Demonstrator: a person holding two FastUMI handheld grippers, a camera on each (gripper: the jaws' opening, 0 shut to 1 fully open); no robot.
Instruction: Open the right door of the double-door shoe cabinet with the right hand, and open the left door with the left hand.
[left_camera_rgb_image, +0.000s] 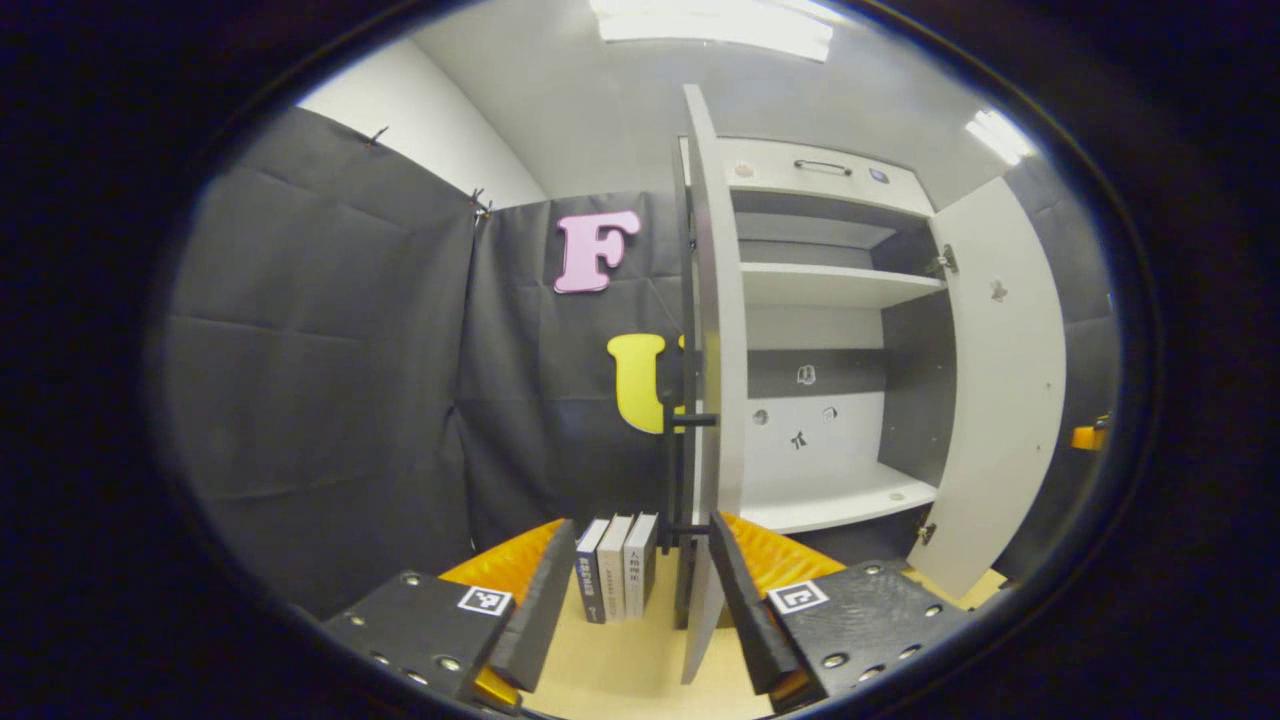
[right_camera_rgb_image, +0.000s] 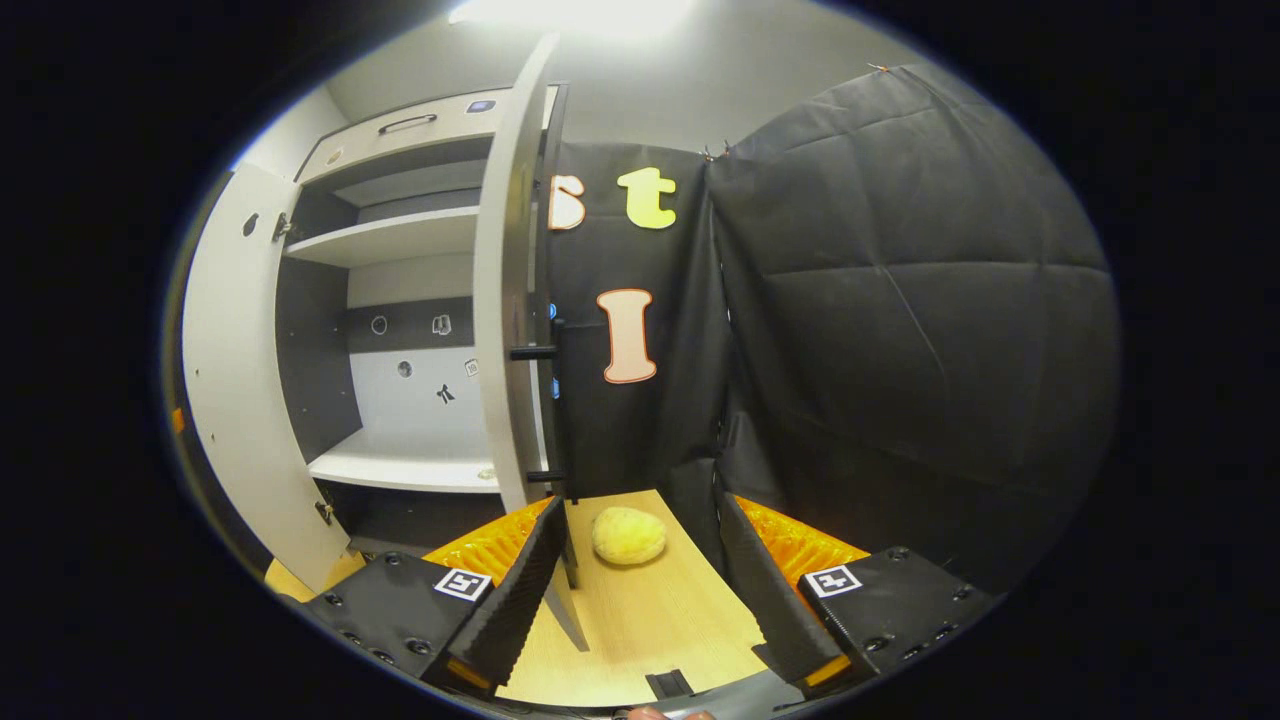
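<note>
Before your left tongs (left_camera_rgb_image: 635, 610) and right tongs (right_camera_rgb_image: 640, 590), both spread wide and holding nothing, the white double-door shoe cabinet (left_camera_rgb_image: 835, 340) stands with both doors swung open; three upright books (left_camera_rgb_image: 617, 580) stand left of it.

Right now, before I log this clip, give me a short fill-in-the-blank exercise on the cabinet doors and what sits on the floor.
1. Both white doors of the white shoe cabinet stand ____.
2. Beside the left door, three upright ____ stand on the pale wooden floor.
3. In the right gripper view, a round yellow ____ lies on the floor near the right door.
4. The left tongs and the right tongs hold ____.

Missing words: open; books; sponge; nothing
</note>
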